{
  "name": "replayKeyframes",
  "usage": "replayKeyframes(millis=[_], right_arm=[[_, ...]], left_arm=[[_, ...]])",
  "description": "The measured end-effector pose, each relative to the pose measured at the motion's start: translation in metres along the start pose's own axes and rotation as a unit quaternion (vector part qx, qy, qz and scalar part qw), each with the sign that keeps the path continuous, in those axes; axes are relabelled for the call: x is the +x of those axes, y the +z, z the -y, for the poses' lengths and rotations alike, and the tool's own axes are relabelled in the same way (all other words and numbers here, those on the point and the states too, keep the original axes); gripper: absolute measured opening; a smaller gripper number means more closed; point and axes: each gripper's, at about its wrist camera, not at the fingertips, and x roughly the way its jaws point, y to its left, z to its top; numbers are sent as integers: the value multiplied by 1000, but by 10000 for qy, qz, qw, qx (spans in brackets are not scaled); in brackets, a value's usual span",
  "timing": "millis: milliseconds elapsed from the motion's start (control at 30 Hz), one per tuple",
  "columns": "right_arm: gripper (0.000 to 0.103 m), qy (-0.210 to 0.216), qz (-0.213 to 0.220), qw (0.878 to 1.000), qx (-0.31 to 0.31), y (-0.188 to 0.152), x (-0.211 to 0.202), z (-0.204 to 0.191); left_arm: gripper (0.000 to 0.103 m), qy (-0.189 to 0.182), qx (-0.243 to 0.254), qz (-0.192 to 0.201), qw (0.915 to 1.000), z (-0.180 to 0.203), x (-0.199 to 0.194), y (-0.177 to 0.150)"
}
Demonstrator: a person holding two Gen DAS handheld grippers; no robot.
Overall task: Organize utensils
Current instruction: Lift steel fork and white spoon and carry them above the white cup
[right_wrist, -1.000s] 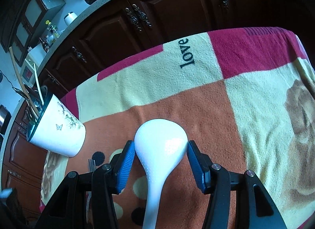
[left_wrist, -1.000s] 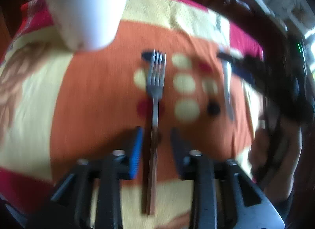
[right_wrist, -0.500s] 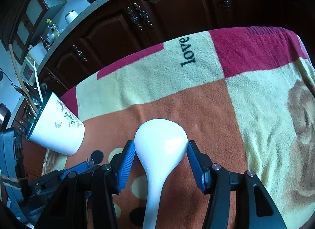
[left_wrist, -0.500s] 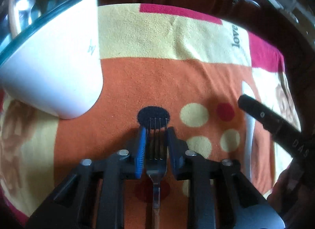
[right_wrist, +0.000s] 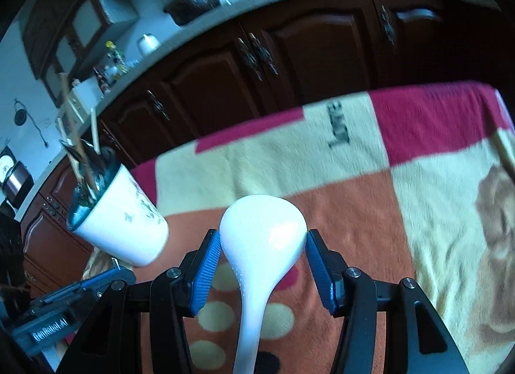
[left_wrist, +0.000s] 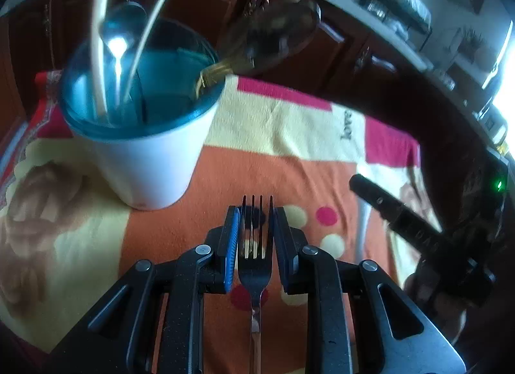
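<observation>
A fuzzy patchwork blanket [left_wrist: 264,174] in orange, cream and pink covers the table. Nearest, the left gripper [left_wrist: 256,229] pinches a slim metal fork [left_wrist: 256,264] by its head, tines forward. The right gripper [right_wrist: 262,255] clasps a glossy white ladle [right_wrist: 260,232]. Farther left stands a smooth white utensil cup [left_wrist: 151,164], blue inside, before dark wooden cabinets [right_wrist: 289,52].

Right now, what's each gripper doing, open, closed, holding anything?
Left gripper: shut on the fork, gripped at its tines.
Right gripper: shut on the white ladle, pads against its bowl.
</observation>
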Motion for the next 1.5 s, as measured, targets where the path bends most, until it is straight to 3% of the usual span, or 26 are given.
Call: replayKeyframes(millis=[500,600,733,833,1067,1300,1333,1367,1500], right_arm=[[53,339,601,9968,-396,-4,-22,-28],[53,323,479,9973,-443,-4,-17,-30],[53,85,-35,9980,-618,-7,-3,-36],[53,49,-50,9978,-652,-7,-6,-40],[52,250,524,9962,-643,-7,-31,-49],[52,253,1074,9888,-1008,2,-60,-87],[52,260,1105,9881,-1042,3,-63,-92],[52,268,1148,9871,-1087,5,-66,-99],[52,210,1177,9857,-1190,7,-69,-114]], left_arm=[[20,-234,-290,435,9984,-9,-53,10],[20,-226,-274,453,9983,-7,-58,12],[20,-233,-265,531,9980,-3,-63,15],[20,-244,-252,606,9975,-2,-71,15],[19,-266,-265,886,9954,-10,-96,23],[15,-221,-183,1113,9934,-21,-123,34],[14,-228,-167,1129,9932,-22,-126,35],[5,-242,-152,1130,9932,-24,-127,36],[1,-266,-105,1081,9937,-26,-127,35]])
